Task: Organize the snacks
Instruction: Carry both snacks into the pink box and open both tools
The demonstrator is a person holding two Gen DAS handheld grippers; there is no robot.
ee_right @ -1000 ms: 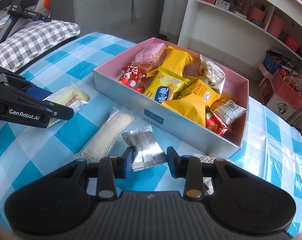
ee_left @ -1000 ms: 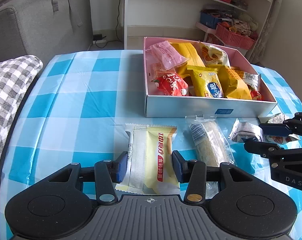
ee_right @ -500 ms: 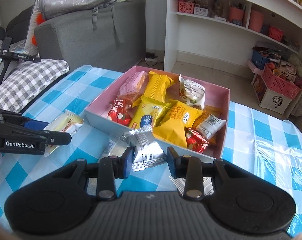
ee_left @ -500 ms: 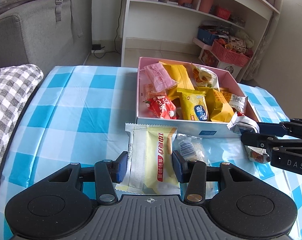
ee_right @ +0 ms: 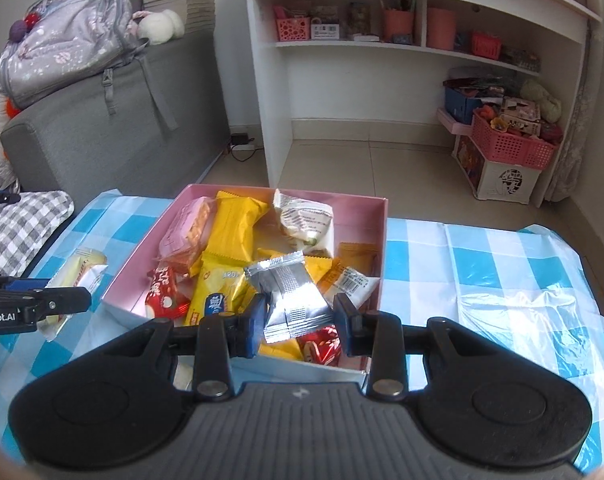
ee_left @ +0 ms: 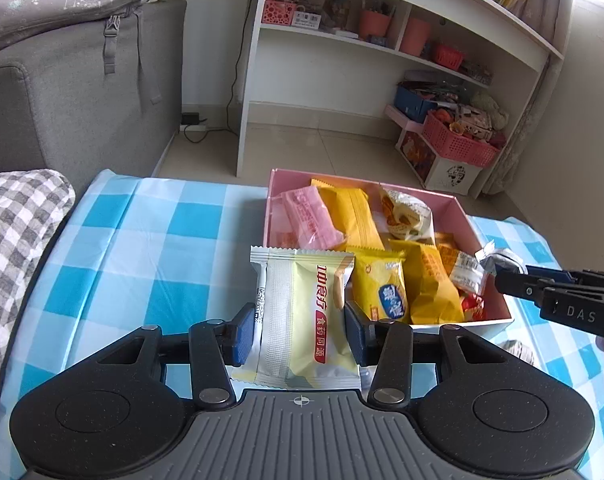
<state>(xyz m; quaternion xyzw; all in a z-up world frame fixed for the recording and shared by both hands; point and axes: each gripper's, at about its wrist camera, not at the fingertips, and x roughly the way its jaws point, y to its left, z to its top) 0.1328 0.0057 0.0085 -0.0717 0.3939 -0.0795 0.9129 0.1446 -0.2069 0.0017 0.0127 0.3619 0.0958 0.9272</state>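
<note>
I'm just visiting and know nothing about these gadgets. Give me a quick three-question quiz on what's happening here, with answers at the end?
1. True or false: the left gripper is empty.
2. The right gripper holds a packet of which colour: A) silver, B) pink, C) green?
3. Fill in: the snacks are being gathered in a pink ____.

Key
1. False: it is shut on the pale yellow packet.
2. A: the silver packet, held above the box.
3. box, sitting on the blue checked tablecloth.
</note>
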